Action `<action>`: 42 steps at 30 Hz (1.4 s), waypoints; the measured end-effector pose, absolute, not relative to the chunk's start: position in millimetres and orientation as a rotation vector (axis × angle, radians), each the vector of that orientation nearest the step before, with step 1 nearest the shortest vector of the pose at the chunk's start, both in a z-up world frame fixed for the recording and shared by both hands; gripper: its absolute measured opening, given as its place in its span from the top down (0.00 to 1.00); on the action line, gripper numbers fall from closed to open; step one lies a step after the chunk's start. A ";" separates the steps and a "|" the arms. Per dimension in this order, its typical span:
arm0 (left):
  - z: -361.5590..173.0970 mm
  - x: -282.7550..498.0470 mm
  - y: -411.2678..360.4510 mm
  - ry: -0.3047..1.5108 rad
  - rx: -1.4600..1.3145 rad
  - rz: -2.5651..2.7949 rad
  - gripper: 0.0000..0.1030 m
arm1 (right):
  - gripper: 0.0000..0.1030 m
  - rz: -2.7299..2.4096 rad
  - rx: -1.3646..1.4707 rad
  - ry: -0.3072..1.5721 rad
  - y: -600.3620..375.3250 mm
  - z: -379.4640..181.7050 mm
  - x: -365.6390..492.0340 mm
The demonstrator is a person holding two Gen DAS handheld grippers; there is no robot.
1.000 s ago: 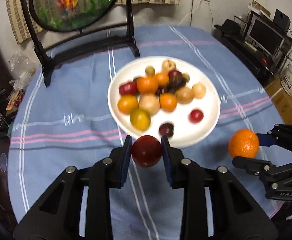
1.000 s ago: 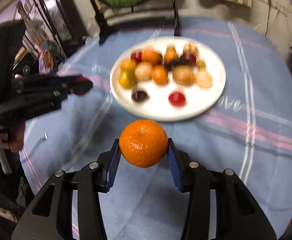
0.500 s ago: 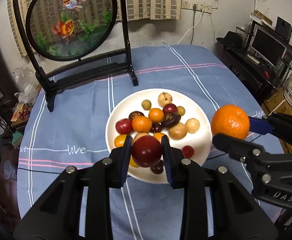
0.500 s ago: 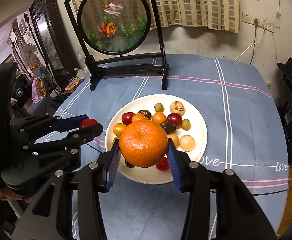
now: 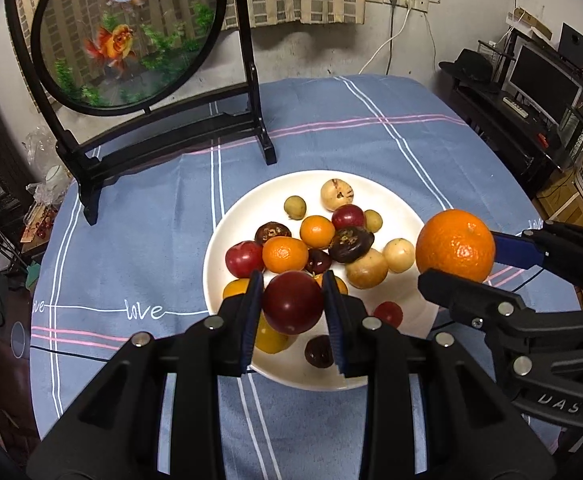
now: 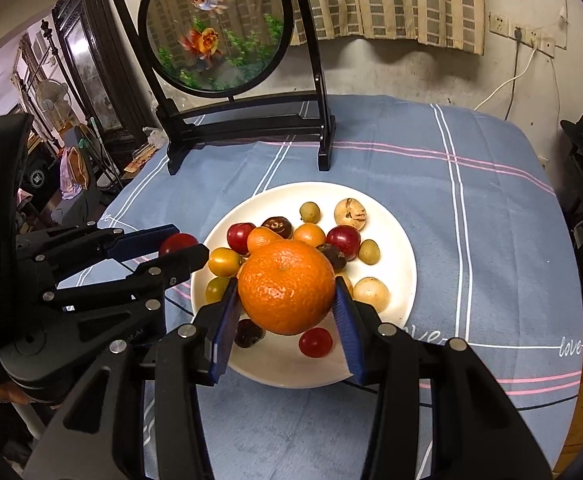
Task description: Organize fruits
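Note:
A white plate on the blue tablecloth holds several small fruits: red, orange, yellow, tan and dark ones. My left gripper is shut on a dark red plum and holds it above the plate's near left rim. My right gripper is shut on a large orange and holds it above the plate's near right side. Both held fruits hide some plate fruits behind them.
A black-framed round goldfish screen stands on its stand at the table's far left. The blue cloth covers the table. Shelving with a monitor stands to the right, clutter to the left.
Both grippers have risen and pulled back from low near the table, still holding the plum and the orange. The view now looks down over the whole plate.

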State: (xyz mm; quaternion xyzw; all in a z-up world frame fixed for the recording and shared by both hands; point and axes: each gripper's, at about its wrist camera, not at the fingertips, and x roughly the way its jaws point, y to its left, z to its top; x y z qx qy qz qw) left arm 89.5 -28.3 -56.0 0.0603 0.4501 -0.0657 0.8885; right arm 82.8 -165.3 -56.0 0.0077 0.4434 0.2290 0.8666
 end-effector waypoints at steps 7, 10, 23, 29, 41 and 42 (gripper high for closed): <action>-68.9 103.2 -21.0 0.953 0.106 -0.137 0.71 | 0.55 0.462 0.018 0.943 -170.9 -68.0 99.5; -73.0 107.2 -13.3 0.955 0.101 -0.131 0.71 | 0.55 0.449 0.004 0.947 -175.5 -73.6 104.1; -105.1 111.4 -40.2 0.996 0.199 -0.199 0.70 | 0.55 0.488 0.104 1.017 -172.2 -96.3 126.4; -103.0 117.6 -36.7 0.987 0.184 -0.191 0.70 | 0.55 0.483 0.092 1.037 -169.5 -100.9 133.0; -111.1 124.2 -38.1 0.998 0.175 -0.148 0.36 | 0.53 0.470 0.057 1.088 -160.5 -109.4 138.4; -108.7 122.6 -37.6 0.976 0.181 -0.133 0.29 | 0.53 0.470 0.064 1.087 -161.9 -108.2 139.1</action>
